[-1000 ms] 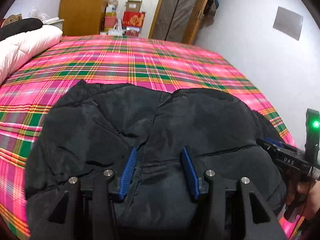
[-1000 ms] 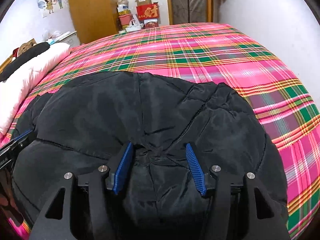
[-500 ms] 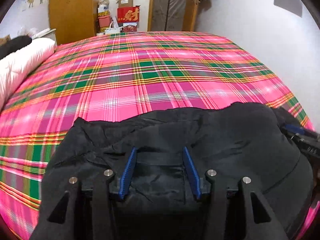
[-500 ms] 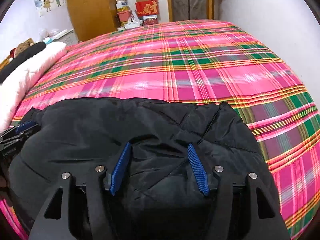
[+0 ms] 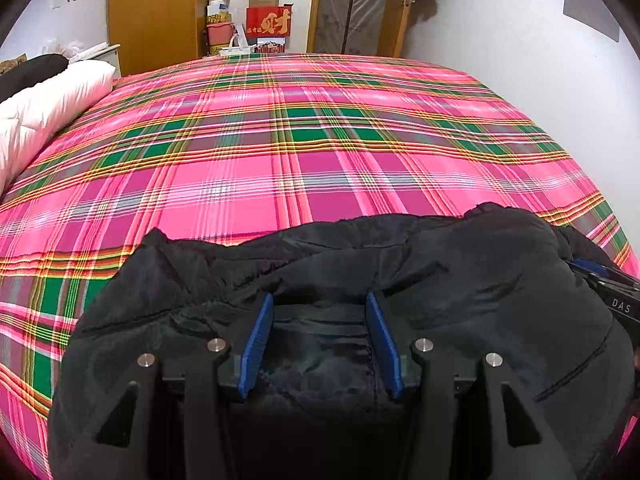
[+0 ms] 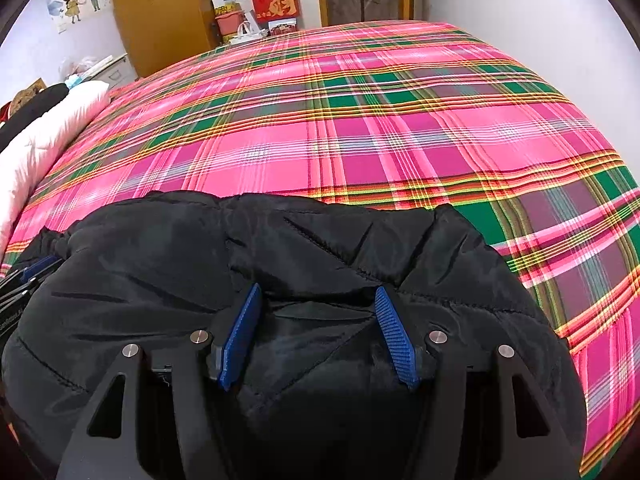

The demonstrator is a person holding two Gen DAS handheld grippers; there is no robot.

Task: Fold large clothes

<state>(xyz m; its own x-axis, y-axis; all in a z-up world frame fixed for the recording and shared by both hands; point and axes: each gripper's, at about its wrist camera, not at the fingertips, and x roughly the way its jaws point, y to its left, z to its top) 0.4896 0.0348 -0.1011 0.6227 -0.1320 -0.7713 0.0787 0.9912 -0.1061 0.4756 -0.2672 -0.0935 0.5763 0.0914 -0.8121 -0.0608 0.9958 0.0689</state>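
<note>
A black padded jacket [image 5: 480,280] lies bunched at the near edge of the pink plaid bed [image 5: 320,168]. My left gripper [image 5: 318,300] points down onto it, its blue pads closed on a thick fold and a taut hem band. In the right wrist view the same jacket [image 6: 160,260] fills the foreground. My right gripper [image 6: 319,288] is likewise shut on a puffy fold of it. The right gripper's body [image 5: 612,296] shows at the left view's right edge. The left gripper's body [image 6: 24,284] shows at the right view's left edge.
A white pillow [image 5: 48,100] with a dark item on it lies at the bed's left side. Beyond the bed stand a wooden wardrobe [image 5: 156,8], stacked boxes [image 5: 268,20] and a door. A white wall [image 5: 540,60] runs along the bed's right side.
The jacket's far edge has come toward me, uncovering much more plaid bedspread. Both grippers have sunk and drawn nearer with the fabric between their pads.
</note>
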